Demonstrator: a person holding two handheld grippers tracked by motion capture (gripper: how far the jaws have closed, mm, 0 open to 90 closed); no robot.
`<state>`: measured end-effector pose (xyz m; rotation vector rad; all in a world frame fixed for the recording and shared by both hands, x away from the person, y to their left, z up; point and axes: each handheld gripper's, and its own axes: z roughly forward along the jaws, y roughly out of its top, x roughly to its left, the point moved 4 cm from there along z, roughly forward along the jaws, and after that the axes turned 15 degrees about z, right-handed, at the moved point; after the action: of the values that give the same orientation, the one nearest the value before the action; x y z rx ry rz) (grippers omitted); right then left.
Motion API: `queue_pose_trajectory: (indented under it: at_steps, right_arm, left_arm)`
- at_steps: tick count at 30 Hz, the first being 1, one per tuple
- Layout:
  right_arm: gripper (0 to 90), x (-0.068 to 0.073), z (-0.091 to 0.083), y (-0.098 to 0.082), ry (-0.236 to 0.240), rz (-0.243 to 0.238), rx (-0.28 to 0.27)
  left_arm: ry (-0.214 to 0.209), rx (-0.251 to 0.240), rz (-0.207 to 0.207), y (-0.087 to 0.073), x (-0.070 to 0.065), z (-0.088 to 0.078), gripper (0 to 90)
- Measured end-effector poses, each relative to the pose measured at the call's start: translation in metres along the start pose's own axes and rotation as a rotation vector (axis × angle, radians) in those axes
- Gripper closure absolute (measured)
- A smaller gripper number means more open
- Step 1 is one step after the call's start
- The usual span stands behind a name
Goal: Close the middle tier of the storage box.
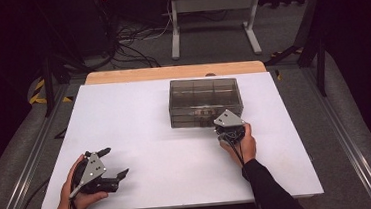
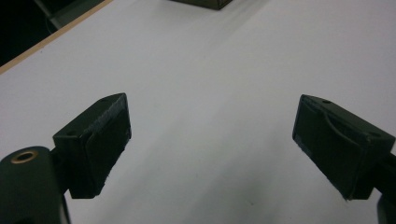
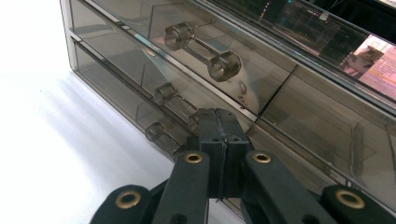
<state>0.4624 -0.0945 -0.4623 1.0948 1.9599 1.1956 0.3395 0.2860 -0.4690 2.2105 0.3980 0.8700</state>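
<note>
Pressing its jaws together, the right claw (image 3: 219,122) sits at a lower drawer handle (image 3: 173,101) of the smoky plastic drawer box (image 1: 204,101); whether it pinches the handle is unclear. The left claw (image 1: 117,162) rests spread wide over the white table (image 1: 144,113), well apart. Cables (image 1: 128,44) litter the dark floor behind.

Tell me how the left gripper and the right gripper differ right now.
The left gripper has its jaws spread wide over bare table; the right gripper has its jaws pressed together. The left gripper sits at the near left of the table, far from the drawer box; the right gripper is right at the box's front, by its lower handles. Both are black and hand-held.
</note>
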Motion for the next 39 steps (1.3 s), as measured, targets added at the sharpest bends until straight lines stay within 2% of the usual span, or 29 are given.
queue_pose_trajectory:
  at_steps: [6, 11, 15, 23, 26, 39]
  right_arm:
    - [89.3, 0.000, -0.001, 0.000, -0.002, 0.009, 0.003]
    - [88.1, 0.002, -0.007, 0.002, 0.017, 0.019, -0.002]
    - [86.8, 0.003, -0.016, 0.007, 0.033, 0.017, -0.031]
    - [84.0, 0.000, -0.034, 0.017, 0.076, 0.046, -0.083]
    - [84.0, 0.000, -0.036, 0.017, 0.071, 0.049, -0.092]
    - [79.2, -0.002, -0.041, 0.016, 0.097, 0.055, -0.092]
  left_arm:
    - [0.003, -0.005, 0.000, 0.000, 0.000, -0.002, 12.7]
    - [0.005, -0.006, 0.003, 0.000, 0.000, -0.002, 12.7]
    - [0.006, -0.006, 0.002, 0.000, 0.001, -0.002, 12.7]
    - [0.004, -0.006, 0.004, 0.000, 0.000, -0.002, 12.7]
    - [0.003, -0.002, 0.009, 0.000, 0.000, -0.002, 12.7]
    - [-0.002, -0.003, 0.007, 0.000, 0.000, -0.002, 12.7]
